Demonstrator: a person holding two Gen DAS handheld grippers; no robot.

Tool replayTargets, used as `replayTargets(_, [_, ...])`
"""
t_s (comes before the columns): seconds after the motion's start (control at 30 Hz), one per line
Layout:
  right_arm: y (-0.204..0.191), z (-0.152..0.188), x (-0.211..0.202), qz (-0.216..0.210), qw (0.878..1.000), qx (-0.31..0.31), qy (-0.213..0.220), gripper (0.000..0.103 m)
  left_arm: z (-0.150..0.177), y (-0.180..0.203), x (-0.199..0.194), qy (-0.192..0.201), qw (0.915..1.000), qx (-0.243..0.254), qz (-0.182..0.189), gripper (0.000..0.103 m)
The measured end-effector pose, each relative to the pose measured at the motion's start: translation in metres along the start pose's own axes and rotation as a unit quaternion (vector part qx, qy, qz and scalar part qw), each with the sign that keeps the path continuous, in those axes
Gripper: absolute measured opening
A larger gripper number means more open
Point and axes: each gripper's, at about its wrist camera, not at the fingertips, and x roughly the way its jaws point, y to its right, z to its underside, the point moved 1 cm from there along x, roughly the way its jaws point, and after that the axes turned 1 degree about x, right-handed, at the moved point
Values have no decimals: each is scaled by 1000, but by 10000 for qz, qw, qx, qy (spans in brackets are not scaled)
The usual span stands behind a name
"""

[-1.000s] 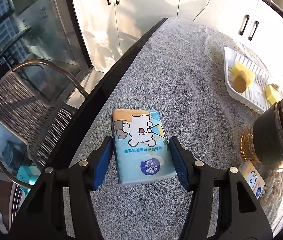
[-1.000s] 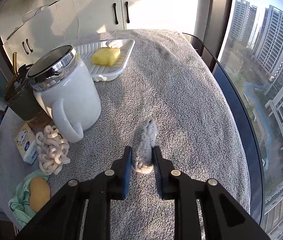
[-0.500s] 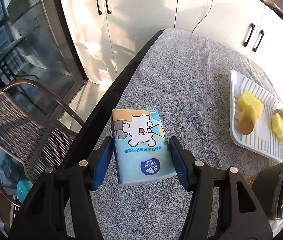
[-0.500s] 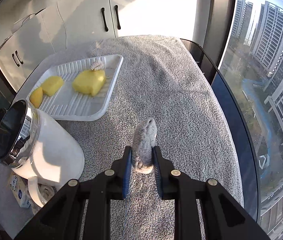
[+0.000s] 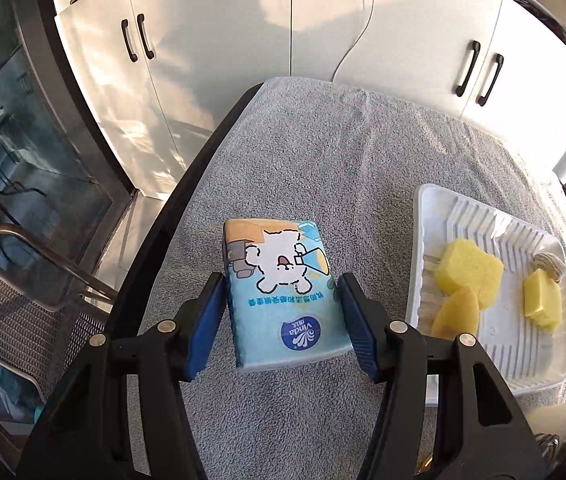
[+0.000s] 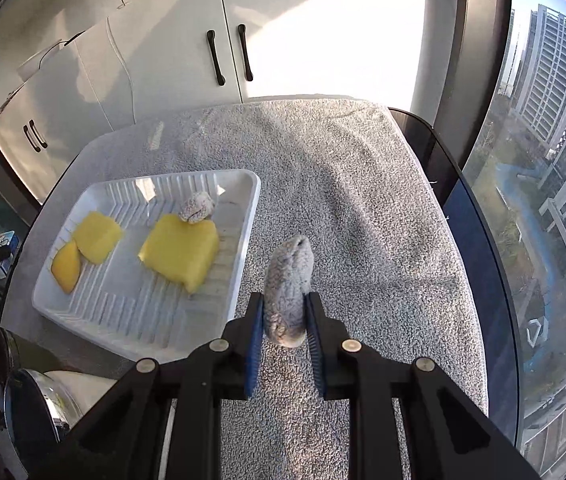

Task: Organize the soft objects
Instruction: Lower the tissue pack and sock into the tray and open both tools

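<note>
Over surface's far edge: white tray (image 5: 435, 216) has come closer.
Left tool (image 5: 281, 312): clamped on tissue pack (image 5: 279, 292).
Right tool (image 6: 285, 320): clamped on grey roll (image 6: 289, 284).
Meaning: both loads nearing drop-off.

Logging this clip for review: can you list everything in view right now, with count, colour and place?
tissue pack: one, blue with a white cartoon bear, held in the left claw
grey roll: one, speckled grey, held in the right claw
white tray: one, ribbed, on the towel's left in the right wrist view
yellow sponges: three, in the tray
small grey bundle: one, in the tray, against the largest sponge
grey towel: one, covering the table
white cabinets: black handles, behind the table
metal chair: one, beside the table
left claw: black, blue pads
right claw: black, blue pads
</note>
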Motion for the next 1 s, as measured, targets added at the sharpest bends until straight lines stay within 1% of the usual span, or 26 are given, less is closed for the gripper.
replayTargets(0.1, [-14,-12,8,-288,9994,-84,-148,22,-14,25,7,24,9997,193,118,55])
replayTargets(0.17, [-25,-18,11,-360,9990,-181,-185,22,-21,42,12,-8,9992,311,262,55])
replayTargets(0.23, [-37,-23,14,-384,9986,-300,-195,22,-25,58,18,-67,9986,430,315,55])
replayTargets(0.3, [-46,-27,17,-448,9981,-356,-214,22,-28,67,24,-146,9983,447,355,55])
replayTargets(0.4, [-57,-29,24,-670,9965,-369,-338,22,-29,80,32,-205,9971,506,538,55])
replayTargets(0.47, [-62,-28,32,-789,9949,-362,-518,22,-29,89,35,-240,9961,635,565,55])
replayTargets(0.57, [-66,-23,42,-813,9935,-355,-708,22,-26,102,40,-303,9943,831,603,55])
replayTargets(0.67, [-69,-17,51,-845,9912,-367,-950,22,-22,110,48,-499,9914,874,838,55])
replayTargets(0.7, [-69,-16,54,-843,9910,-332,-988,22,-22,112,51,-549,9908,898,857,55])
replayTargets(0.87, [-71,-11,63,-1047,9869,-202,-1214,22,-22,123,57,-592,9886,1050,902,55])
replayTargets(1.0, [-73,-7,71,-1073,9843,-144,-1392,23,-19,130,57,-570,9862,1254,924,56])
